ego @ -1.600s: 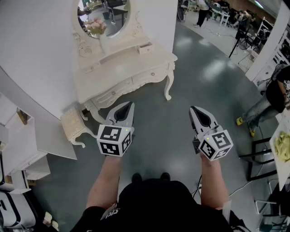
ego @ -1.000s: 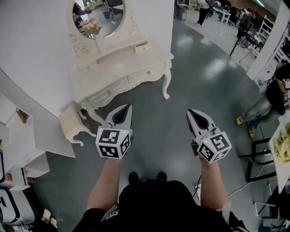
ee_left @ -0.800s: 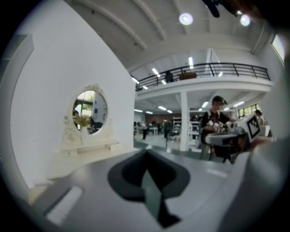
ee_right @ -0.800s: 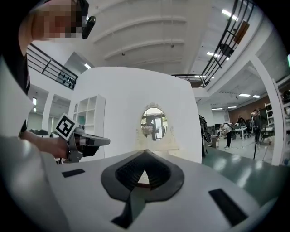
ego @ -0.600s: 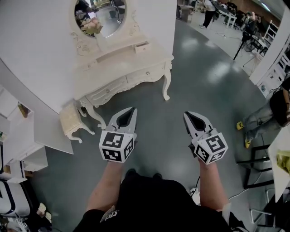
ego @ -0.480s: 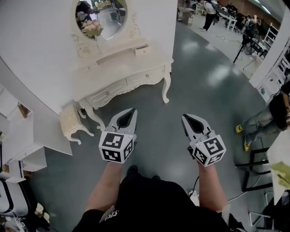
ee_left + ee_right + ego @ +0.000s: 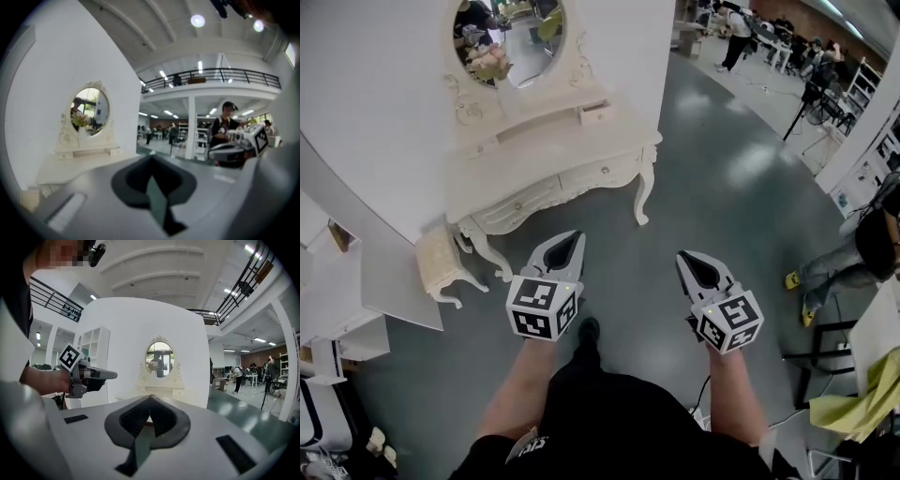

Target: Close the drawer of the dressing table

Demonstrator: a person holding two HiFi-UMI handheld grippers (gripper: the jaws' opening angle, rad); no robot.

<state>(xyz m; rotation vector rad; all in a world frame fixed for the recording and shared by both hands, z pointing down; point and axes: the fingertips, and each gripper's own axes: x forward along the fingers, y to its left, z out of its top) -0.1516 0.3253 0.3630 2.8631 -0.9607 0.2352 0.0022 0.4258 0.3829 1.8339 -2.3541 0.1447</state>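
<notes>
Seen from above, a person in a dark top stands on a grey floor (image 7: 712, 197) with both forearms stretched forward, a two-jaw gripper in each hand; the left gripper (image 7: 575, 236) has its jaws clenched tip to tip with nothing between them, and its marker cube (image 7: 542, 307) sits over the hand; the right gripper (image 7: 683, 256) is likewise pressed closed and empty, with its own marker cube (image 7: 728, 322) tilted towards the camera; one dark shoe (image 7: 588, 329) shows between the two arms; both grippers point ahead over bare floor, apart from the furniture; just beyond the left gripper, to its left, a small cream stool (image 7: 439, 262) stands on curved legs; behind it is the cream dressing table (image 7: 548, 155), set against a white wall (image 7: 384, 84), with carved legs and two wide front drawers that sit flush; on the raised shelf at the back of the table top, a small drawer (image 7: 598, 113) stands pulled out a little, well apart from both grippers; above it rises an oval mirror (image 7: 508, 36) with pink flowers (image 7: 487, 62) at its lower left; a white shelf unit (image 7: 333, 314) stands at the far left; at the right edge a person (image 7: 862, 246) stands, and more people are seen in the far hall.
</notes>
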